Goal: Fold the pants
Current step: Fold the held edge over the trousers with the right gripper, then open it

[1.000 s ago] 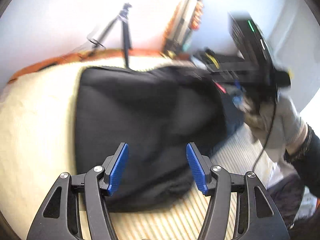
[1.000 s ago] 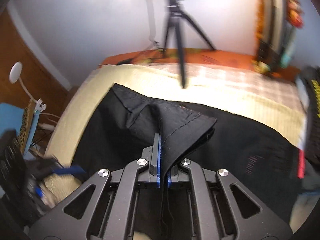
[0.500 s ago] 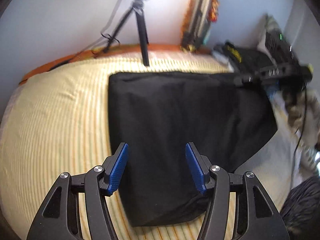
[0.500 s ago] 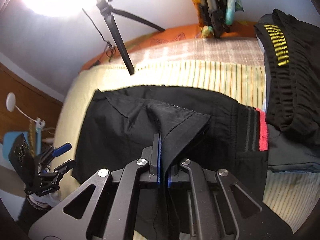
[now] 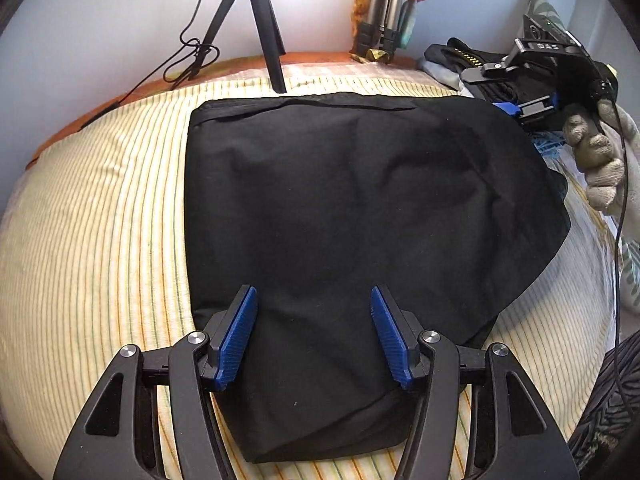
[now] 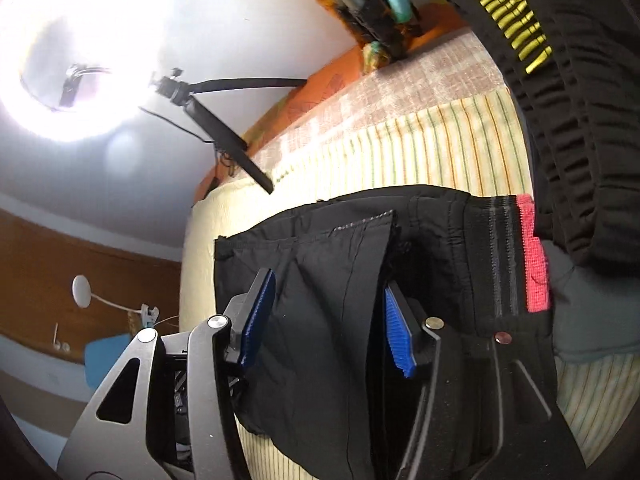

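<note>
Black pants (image 5: 352, 200) are lying folded into a broad rectangle across the middle of the left wrist view, on a bed covered with a cream striped sheet (image 5: 100, 240). The left tool (image 5: 314, 334) is hovering at the lower centre of that view, its blue pads standing about half open over the near edge of the cloth and gripping nothing. At the upper right of the same view the right tool (image 5: 520, 102) is sitting at the far corner of the pants, carried by a gloved hand (image 5: 600, 160). In the right wrist view the right tool (image 6: 328, 316) is at lower centre; its jaws have just been opening, and a folded flap of the pants (image 6: 340, 280) is lying loose between the pads, no longer pinched. A red-edged waistband (image 6: 532, 256) is showing at centre right, beside another dark garment (image 6: 560, 100). The step in hand appears to be the release of a fold just laid over. The next move probably calls for drawing the right tool clear without dragging the flap, then smoothing or making a further fold.
</note>
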